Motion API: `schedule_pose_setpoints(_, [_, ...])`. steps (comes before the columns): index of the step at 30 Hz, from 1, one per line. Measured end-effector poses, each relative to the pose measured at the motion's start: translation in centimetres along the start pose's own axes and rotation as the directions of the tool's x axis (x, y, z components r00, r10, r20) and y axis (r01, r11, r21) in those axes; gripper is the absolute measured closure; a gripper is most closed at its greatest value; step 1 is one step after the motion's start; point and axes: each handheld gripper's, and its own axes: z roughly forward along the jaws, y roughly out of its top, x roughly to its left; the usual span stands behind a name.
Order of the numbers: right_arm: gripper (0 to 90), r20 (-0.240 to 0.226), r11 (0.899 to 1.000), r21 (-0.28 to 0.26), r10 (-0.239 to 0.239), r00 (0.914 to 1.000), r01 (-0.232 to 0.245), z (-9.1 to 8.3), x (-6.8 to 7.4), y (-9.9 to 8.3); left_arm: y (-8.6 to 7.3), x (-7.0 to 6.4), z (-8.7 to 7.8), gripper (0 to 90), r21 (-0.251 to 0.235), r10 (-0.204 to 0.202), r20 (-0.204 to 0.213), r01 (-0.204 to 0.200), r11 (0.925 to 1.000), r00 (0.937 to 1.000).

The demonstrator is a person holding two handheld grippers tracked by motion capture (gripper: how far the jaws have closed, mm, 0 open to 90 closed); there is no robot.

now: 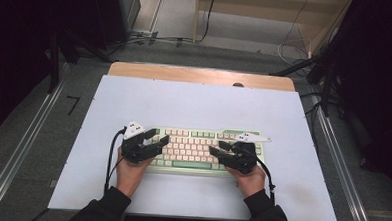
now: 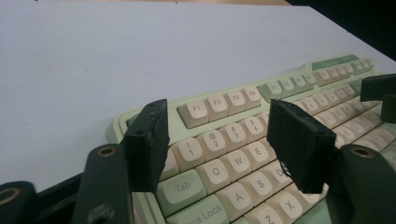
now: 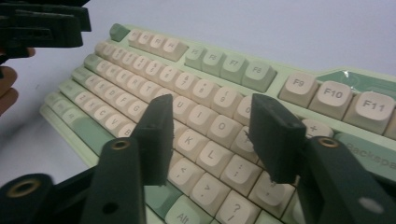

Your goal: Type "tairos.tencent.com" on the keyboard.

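The pale green keyboard with cream keycaps (image 1: 202, 150) lies on the near middle of my white-covered table (image 1: 194, 105). My left tool (image 1: 158, 142) hovers released over its left end, my right tool (image 1: 217, 154) released over its right end. I judge I should lower both evenly and grip the case edges, not the keys.

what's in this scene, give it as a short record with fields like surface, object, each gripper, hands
surface: pale sheet over a wooden table
object: green and cream keyboard, lying flat near the person's edge
left gripper: open, over the keyboard's left end, jaws above the number and Q rows
right gripper: open, over the keyboard's right end, jaws above the K and L keys
held: nothing between either pair of jaws
hands: left hand and right hand, one on each gripper
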Motion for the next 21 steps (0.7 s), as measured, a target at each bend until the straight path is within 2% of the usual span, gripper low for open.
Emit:
schedule_pose_setpoints(5, [77.0, -0.023, 0.998, 0.013, -0.055, 0.9982, 0.055, 0.3, 0.5, -0.1, 0.0, -0.1, 0.0, 32.1, -0.001, 0.002, -0.001, -0.002, 1.0, 1.0])
schedule_pose_setpoints(9, [86.6, -0.034, 0.996, 0.038, -0.083, 0.996, 0.084, 0.6, 1.1, -0.3, 0.0, -0.1, 0.0, 29.7, -0.002, 0.004, -0.01, -0.004, 1.0, 0.9999])
schedule_pose_setpoints(21, [87.3, -0.071, 0.99, 0.065, -0.124, 0.9898, 0.128, 1.7, 2.5, -0.2, 0.0, -0.1, 0.2, 28.5, 0.011, 0.015, -0.01, -0.015, 0.9998, 0.9998])
